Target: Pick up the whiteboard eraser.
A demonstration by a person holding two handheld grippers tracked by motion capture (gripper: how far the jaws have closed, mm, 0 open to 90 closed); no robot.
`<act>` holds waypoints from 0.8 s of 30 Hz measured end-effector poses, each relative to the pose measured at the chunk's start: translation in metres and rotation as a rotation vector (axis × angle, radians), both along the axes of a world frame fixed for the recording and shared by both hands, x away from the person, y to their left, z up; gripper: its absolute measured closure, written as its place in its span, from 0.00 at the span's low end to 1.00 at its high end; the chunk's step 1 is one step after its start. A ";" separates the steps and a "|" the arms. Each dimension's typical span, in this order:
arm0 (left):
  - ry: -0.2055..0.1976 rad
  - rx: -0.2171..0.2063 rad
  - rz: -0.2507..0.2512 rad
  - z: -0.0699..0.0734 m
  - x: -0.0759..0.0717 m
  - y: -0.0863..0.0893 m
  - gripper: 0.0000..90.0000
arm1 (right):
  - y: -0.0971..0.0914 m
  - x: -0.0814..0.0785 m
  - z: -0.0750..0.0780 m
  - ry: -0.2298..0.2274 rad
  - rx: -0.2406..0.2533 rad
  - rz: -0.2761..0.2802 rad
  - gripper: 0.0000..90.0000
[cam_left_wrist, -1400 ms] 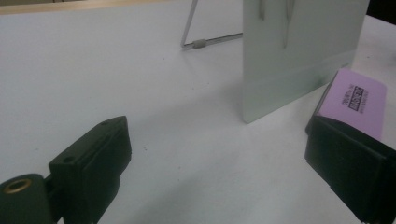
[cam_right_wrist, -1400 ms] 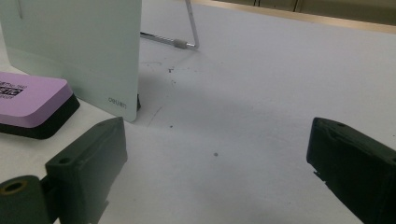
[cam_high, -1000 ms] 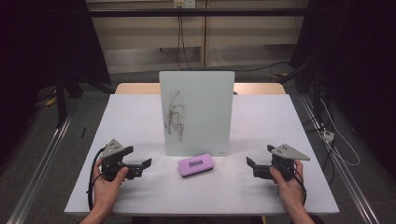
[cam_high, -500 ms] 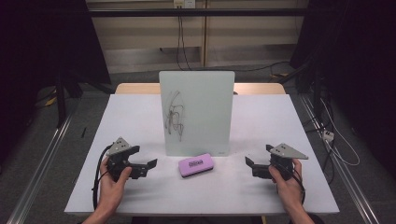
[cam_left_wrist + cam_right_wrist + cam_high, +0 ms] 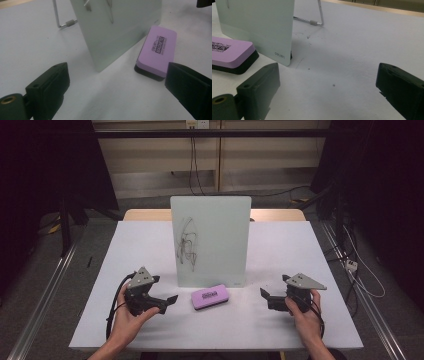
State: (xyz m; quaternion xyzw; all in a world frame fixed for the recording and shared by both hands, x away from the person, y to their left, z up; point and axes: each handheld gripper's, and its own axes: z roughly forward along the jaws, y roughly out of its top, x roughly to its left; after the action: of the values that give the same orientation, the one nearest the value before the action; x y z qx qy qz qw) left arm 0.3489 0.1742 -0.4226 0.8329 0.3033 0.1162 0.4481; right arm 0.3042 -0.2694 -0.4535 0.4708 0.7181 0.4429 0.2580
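— Where is the eraser (image 5: pixel 209 297)?

— It lies flat near the table's (image 5: pixel 150 240) front edge, just in front of the standing whiteboard (image 5: pixel 211 240).

— And your tools?

— My left gripper (image 5: pixel 169 301) points at it from close by, jaws wide, just opened further, nothing between them. My right gripper (image 5: pixel 265 296) sits farther off, also gaping, holding nothing.

The high view looks forward and down over the whole tabletop (image 5: pixel 280 245) from the person's side. Each gripper view sits low and close above it, and both share the purple eraser (image 5: pixel 157 52) and the standing whiteboard (image 5: pixel 259 27)
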 end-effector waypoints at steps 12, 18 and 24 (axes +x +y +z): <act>0.016 0.020 -0.094 0.008 0.004 -0.027 0.06 | -0.001 0.000 0.000 0.001 0.004 0.000 0.06; 0.025 0.007 -0.134 0.013 0.009 -0.042 0.07 | 0.000 0.000 0.000 0.004 0.004 0.004 0.06; 0.040 0.036 -0.163 0.014 0.012 -0.052 0.07 | -0.001 0.000 0.000 0.004 0.005 0.001 0.06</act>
State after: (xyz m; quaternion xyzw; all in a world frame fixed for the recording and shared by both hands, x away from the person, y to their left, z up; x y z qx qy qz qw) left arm 0.3608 0.1218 -0.4085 0.8649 0.2415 0.0681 0.4348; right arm 0.3047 -0.2705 -0.4538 0.4720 0.7179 0.4437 0.2551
